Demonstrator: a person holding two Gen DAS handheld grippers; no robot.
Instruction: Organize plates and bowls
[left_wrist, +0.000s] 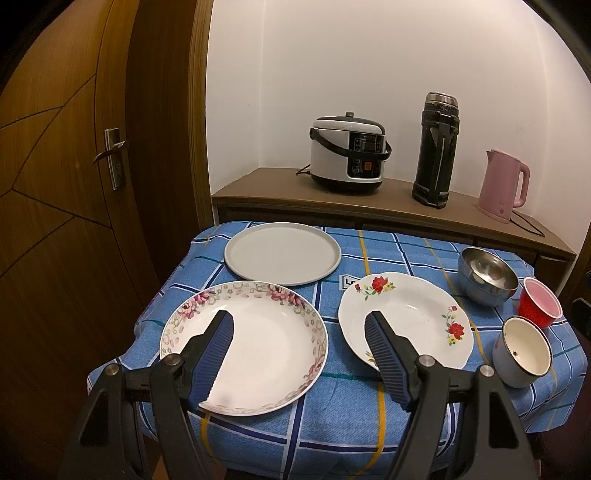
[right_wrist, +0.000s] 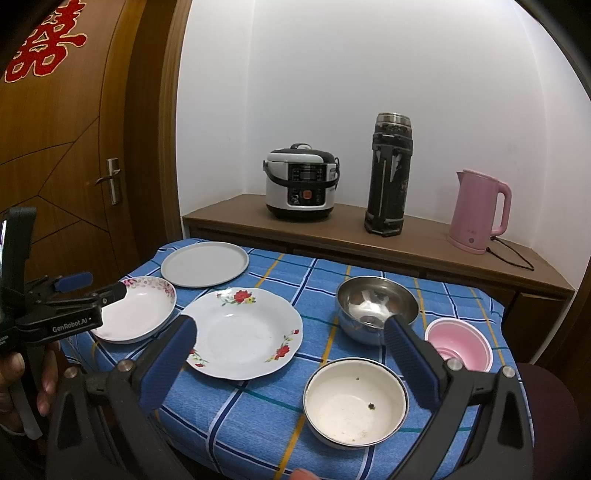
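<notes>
Fingers (left_wrist: 225, 332) of your left gripper (left_wrist: 299, 332) stand wide apart and empty over the pink-rimmed plate (left_wrist: 258, 354); your right gripper (right_wrist: 291, 354) gapes just as wide, holding nothing, above the white enamel bowl (right_wrist: 354, 402). That split looks deliberate: plates to the left, bowls to the right. On the checked blue worktop (right_wrist: 258, 413) lie a grey flat plate (left_wrist: 282, 253), a scalloped red-flower plate (right_wrist: 243, 332), a shiny steel bowl (right_wrist: 373, 306) and a pink-lined cup (right_wrist: 461, 347), all separate, none stacked.
</notes>
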